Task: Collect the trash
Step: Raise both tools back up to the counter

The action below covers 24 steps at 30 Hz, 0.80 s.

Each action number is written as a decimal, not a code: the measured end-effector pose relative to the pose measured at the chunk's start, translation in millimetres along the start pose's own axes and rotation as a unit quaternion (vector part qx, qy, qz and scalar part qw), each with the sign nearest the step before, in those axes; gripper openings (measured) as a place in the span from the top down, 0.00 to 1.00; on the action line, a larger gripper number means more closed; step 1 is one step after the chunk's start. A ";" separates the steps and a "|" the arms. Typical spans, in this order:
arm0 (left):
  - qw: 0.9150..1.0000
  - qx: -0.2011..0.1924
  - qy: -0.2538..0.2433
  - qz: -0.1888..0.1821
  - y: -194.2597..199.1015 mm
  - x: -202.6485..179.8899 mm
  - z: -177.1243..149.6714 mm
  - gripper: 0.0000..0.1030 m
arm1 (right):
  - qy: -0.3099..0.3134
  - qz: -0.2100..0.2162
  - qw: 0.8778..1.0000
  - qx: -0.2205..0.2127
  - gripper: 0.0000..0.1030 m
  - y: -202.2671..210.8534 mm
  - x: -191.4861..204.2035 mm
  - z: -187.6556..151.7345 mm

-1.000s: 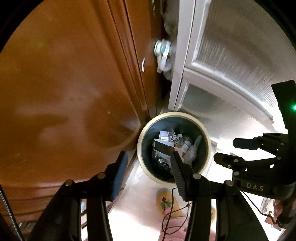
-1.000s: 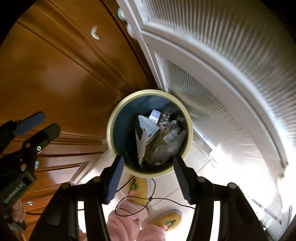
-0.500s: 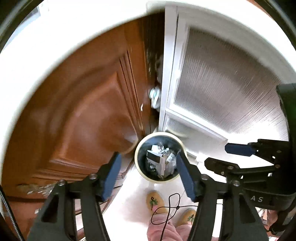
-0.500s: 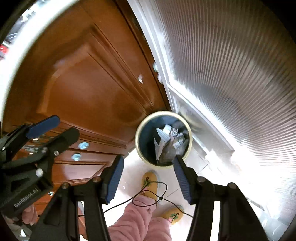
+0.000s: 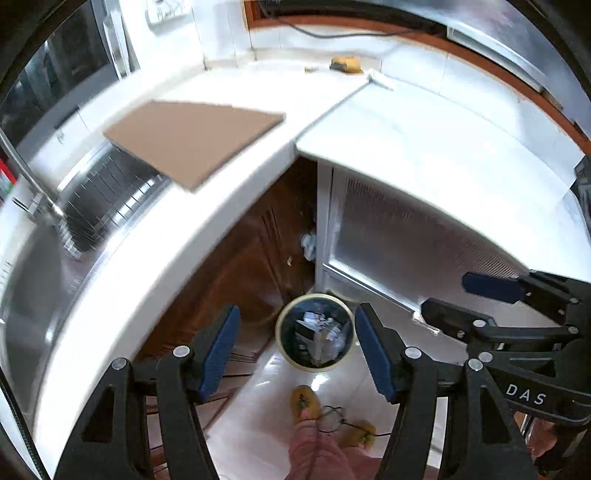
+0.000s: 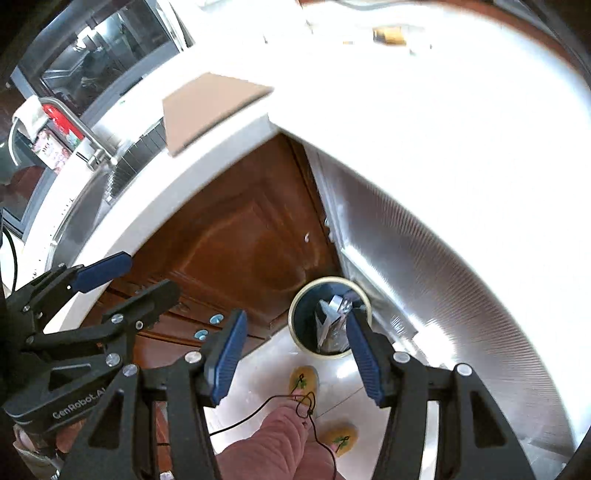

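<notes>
A round trash bin point(image 5: 315, 332) with a cream rim stands on the floor far below, full of paper and plastic scraps; it also shows in the right wrist view point(image 6: 328, 317). My left gripper point(image 5: 297, 350) is open and empty, high above the bin. My right gripper point(image 6: 293, 349) is open and empty too, at about the same height. A small yellow scrap point(image 5: 345, 64) lies at the back of the white counter point(image 5: 258, 96); it is also in the right wrist view point(image 6: 388, 35).
A flat brown cardboard sheet point(image 5: 192, 136) lies on the counter beside a steel sink point(image 5: 85, 206). Brown cabinet doors point(image 6: 243, 236) and a ribbed white door point(image 5: 406, 240) meet behind the bin. Slippered feet point(image 5: 304, 402) stand on the pale floor.
Both grippers rose from just above the bin to above counter height. The counter, sink and cardboard came into view and the bin shrank. Both grippers stayed open.
</notes>
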<state>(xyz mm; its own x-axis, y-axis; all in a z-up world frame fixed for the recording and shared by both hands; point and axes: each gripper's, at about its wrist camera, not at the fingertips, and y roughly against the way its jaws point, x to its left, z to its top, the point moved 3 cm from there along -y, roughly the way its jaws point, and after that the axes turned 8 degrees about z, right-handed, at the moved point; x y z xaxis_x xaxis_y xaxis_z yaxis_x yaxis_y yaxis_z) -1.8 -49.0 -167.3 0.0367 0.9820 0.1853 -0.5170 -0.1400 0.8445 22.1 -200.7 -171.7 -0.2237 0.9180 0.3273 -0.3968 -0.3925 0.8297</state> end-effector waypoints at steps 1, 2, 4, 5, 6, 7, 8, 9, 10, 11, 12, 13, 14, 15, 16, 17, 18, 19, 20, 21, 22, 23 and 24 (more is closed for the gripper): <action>1.000 -0.004 -0.002 0.003 8.5 -0.5 4.5 0.39 | 0.009 -0.002 1.000 -0.006 0.45 12.4 3.5 5.7; 1.000 -0.009 -0.003 0.004 22.0 -0.4 11.9 0.39 | 0.015 -0.005 1.000 -0.012 0.45 21.1 5.7 10.6; 1.000 -0.023 -0.007 0.005 47.4 0.3 27.4 0.38 | 0.030 -0.011 0.999 -0.030 0.45 43.0 10.5 23.1; 1.000 -0.028 -0.009 0.005 57.4 -0.1 34.3 0.38 | 0.034 -0.012 0.999 -0.038 0.45 50.8 11.0 28.0; 0.999 -0.035 -0.010 0.006 66.4 0.1 41.4 0.36 | 0.037 -0.012 0.998 -0.047 0.45 59.5 11.2 33.2; 0.999 -0.041 -0.012 0.006 76.2 0.7 50.0 0.35 | 0.039 -0.013 0.998 -0.056 0.45 67.3 10.8 38.5; 0.999 -0.045 -0.014 0.006 82.8 0.4 56.1 0.34 | 0.041 -0.015 0.997 -0.068 0.45 79.6 10.0 47.0; 0.999 -0.050 -0.017 0.006 91.7 1.0 63.8 0.33 | 0.042 -0.016 0.996 -0.075 0.45 87.9 8.7 53.2; 0.998 -0.054 -0.019 0.005 99.4 1.4 71.5 0.33 | 0.041 -0.018 0.995 -0.084 0.45 98.4 6.6 62.1; 0.998 -0.059 -0.024 0.002 106.6 1.8 82.4 0.33 | 0.041 -0.020 0.995 -0.088 0.45 104.3 4.1 69.6; 0.998 -0.062 -0.028 -0.001 111.0 2.4 91.3 0.33 | 0.040 -0.023 0.995 -0.090 0.45 109.3 2.0 74.7; 0.997 -0.066 -0.032 -0.005 114.8 3.3 102.2 0.32 | 0.042 -0.025 0.994 -0.093 0.45 116.2 -1.2 83.9; 0.997 -0.068 -0.034 -0.008 116.2 3.6 110.6 0.31 | 0.045 -0.028 0.994 -0.097 0.45 121.1 -4.2 89.2; 0.997 -0.070 -0.036 -0.011 117.3 4.6 119.3 0.30 | 0.046 -0.033 0.993 -0.101 0.45 124.5 -5.9 94.7; 0.996 -0.073 -0.040 -0.015 119.1 6.4 132.6 0.29 | 0.049 -0.037 0.993 -0.105 0.45 129.2 -8.9 101.7; 0.996 -0.075 -0.043 -0.018 120.4 6.7 142.5 0.29 | 0.051 -0.039 0.992 -0.110 0.45 134.0 -11.9 109.8; 0.996 -0.076 -0.046 -0.022 118.7 7.9 151.9 0.29 | 0.051 -0.042 0.991 -0.117 0.45 138.6 -15.9 118.5; 0.995 -0.077 -0.050 -0.027 116.7 9.3 167.3 0.29 | 0.050 -0.046 0.990 -0.121 0.45 138.8 -19.1 124.0; 0.995 -0.079 -0.053 -0.031 117.0 9.8 177.4 0.29 | 0.050 -0.054 0.989 -0.126 0.45 141.6 -24.6 135.3; 0.994 -0.081 -0.058 -0.036 114.3 10.9 191.5 0.29 | 0.049 -0.059 0.989 -0.129 0.45 139.3 -27.5 142.9; 0.994 -0.082 -0.063 -0.040 110.6 10.8 204.7 0.29 | 0.047 -0.066 0.988 -0.132 0.45 139.7 -31.6 152.0; 0.993 -0.084 -0.072 -0.043 104.5 10.1 224.4 0.29 | 0.044 -0.073 0.987 -0.134 0.45 138.6 -36.6 163.0; 0.992 -0.085 -0.077 -0.045 100.2 9.4 236.1 0.29 | 0.041 -0.079 0.987 -0.135 0.46 136.9 -41.2 172.4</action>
<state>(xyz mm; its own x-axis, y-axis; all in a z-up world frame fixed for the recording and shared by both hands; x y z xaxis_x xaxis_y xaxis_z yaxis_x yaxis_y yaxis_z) 148.6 -83.7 37.7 0.2131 0.9567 0.1980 -0.6425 -0.0154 0.7662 130.5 -282.6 6.3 -0.2080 0.9655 0.1566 -0.6530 -0.2562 0.7127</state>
